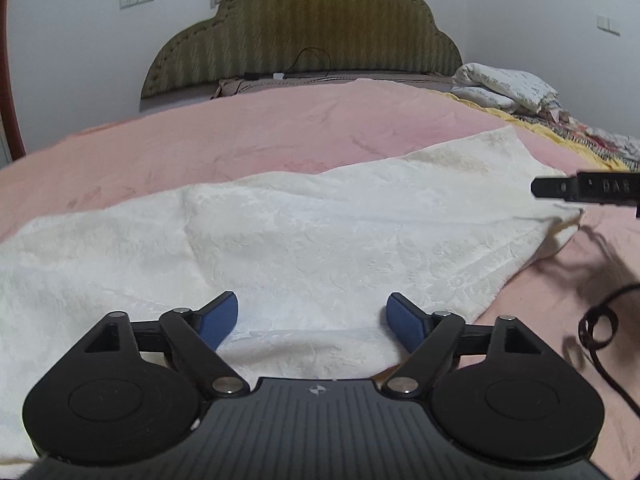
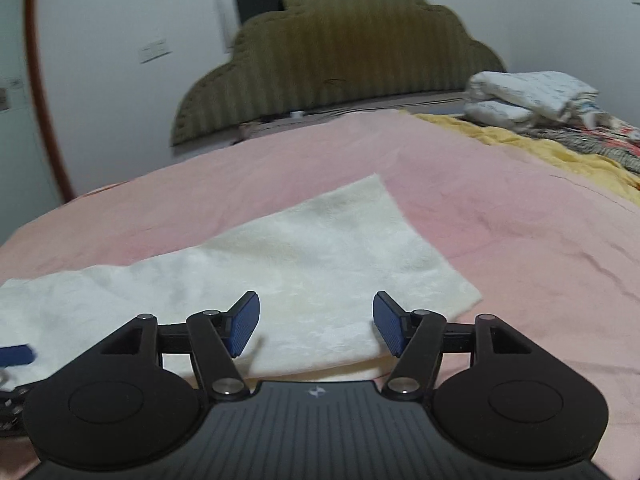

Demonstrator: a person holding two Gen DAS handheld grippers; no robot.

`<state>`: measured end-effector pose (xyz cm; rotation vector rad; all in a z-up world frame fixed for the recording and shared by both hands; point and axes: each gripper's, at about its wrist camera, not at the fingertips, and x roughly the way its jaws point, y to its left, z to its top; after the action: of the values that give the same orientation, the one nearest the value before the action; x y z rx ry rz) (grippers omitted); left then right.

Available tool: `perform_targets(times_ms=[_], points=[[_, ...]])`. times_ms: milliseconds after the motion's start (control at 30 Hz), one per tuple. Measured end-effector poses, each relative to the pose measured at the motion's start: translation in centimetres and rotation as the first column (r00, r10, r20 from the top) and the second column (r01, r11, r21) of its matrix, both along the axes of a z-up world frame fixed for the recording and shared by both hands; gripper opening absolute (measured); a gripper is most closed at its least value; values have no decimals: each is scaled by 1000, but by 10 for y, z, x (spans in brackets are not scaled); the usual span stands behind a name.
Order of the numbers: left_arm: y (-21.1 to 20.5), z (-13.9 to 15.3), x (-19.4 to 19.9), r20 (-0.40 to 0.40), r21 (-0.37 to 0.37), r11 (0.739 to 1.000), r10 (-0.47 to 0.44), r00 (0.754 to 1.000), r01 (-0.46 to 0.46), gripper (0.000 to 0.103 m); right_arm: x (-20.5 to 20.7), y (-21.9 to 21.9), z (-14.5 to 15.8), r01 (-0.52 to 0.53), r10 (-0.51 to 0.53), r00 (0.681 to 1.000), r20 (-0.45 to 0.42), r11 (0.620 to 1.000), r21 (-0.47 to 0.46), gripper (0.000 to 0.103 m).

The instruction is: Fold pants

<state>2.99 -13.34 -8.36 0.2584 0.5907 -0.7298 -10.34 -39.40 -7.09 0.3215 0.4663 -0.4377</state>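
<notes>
- The cream-white, embossed fabric pants (image 1: 320, 232) lie flat on the pink bedspread (image 1: 280, 128), toward the near edge of the bed, as a long band running along that edge with one squared end toward the right side of the bed.
- I judge at least one fold is already laid: in my right wrist view the pants (image 2: 320, 256) show a doubled layer along the near edge, and the cloth rests smooth with only a soft ridge across the middle.
- What is left, I think, is one more fold across the length to make a compact stack, and perhaps smoothing.
- My left gripper (image 1: 312, 320) hangs over the cloth with its blue pads wide apart and nothing between them.
- My right gripper (image 2: 316, 326) also stands with pads apart, over the squared end, gripping nothing.
- The left end of the pants is cut off behind my own bodies, so I cannot tell waistband from cuffs, nor count the layers.
- The right wrist view is blurred; the folded white bedding (image 2: 528, 98) at the far right corner and the olive padded headboard (image 1: 304, 32) are soft in detail.
</notes>
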Motion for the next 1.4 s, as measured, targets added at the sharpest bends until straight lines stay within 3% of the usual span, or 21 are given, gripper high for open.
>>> perform_targets(times_ms=[167, 333, 433, 500, 567, 633, 667, 700, 800, 867, 933, 1033, 1167, 1333, 1367, 1400], points=[[-2, 0, -1, 5, 12, 1000, 6, 1000, -6, 88, 26, -8, 7, -91, 91, 996, -1, 995, 35, 63], [-3, 0, -1, 2, 13, 1000, 8, 1000, -8, 89, 87, -45, 17, -128, 134, 990, -40, 985, 119, 63], [-3, 0, -1, 2, 13, 1000, 7, 1000, -7, 89, 109, -82, 2, -18, 38, 995, -88, 976, 217, 62], [-3, 1, -1, 0, 12, 1000, 9, 1000, -9, 90, 96, -97, 3, 79, -76, 997, -24, 955, 285, 62], [-2, 1, 0, -3, 12, 1000, 9, 1000, -9, 90, 78, -86, 15, 181, -181, 983, -18, 960, 213, 65], [-2, 1, -1, -1, 13, 1000, 10, 1000, -10, 91, 60, -60, 23, 103, -107, 994, 18, 984, 144, 65], [-2, 1, -1, -1, 14, 1000, 11, 1000, -11, 91, 49, -47, 23, 30, -36, 999, 41, 989, 144, 70], [-2, 1, -1, -2, 14, 1000, 11, 1000, -11, 91, 40, -36, 21, -41, 32, 998, 58, 986, 160, 76], [-2, 1, -1, -2, 13, 1000, 12, 1000, -12, 92, 22, -13, -1, -238, 238, 971, 30, 936, 259, 80], [-2, 1, 0, -4, 11, 1000, 15, 1000, -14, 93, 8, -2, -13, -264, 267, 964, 10, 943, 202, 80], [-2, 1, 0, -7, 10, 1000, 16, 1000, -16, 94, -12, -1, -10, -204, 199, 979, 48, 962, 182, 80], [-2, 1, 1, -5, 12, 1000, 18, 1000, -18, 94, -37, -24, 7, -49, -2, 985, 172, 956, 289, 81], [-3, 1, 0, -4, 14, 1000, 19, 1000, -19, 95, -68, -53, 16, 7, -189, 933, 305, 860, 510, 81], [-4, 1, -1, -5, 13, 1000, 20, 1000, -20, 95, -82, -52, -24, 40, -354, 900, 256, 650, 759, 82], [-4, 1, -1, -5, 13, 1000, 19, 1000, -19, 95, -78, -49, -32, 27, -355, 902, 247, 616, 787, 82], [-4, 1, -1, -5, 13, 1000, 20, 1000, -20, 95, -74, -46, -35, 15, -342, 906, 248, 612, 791, 82]])
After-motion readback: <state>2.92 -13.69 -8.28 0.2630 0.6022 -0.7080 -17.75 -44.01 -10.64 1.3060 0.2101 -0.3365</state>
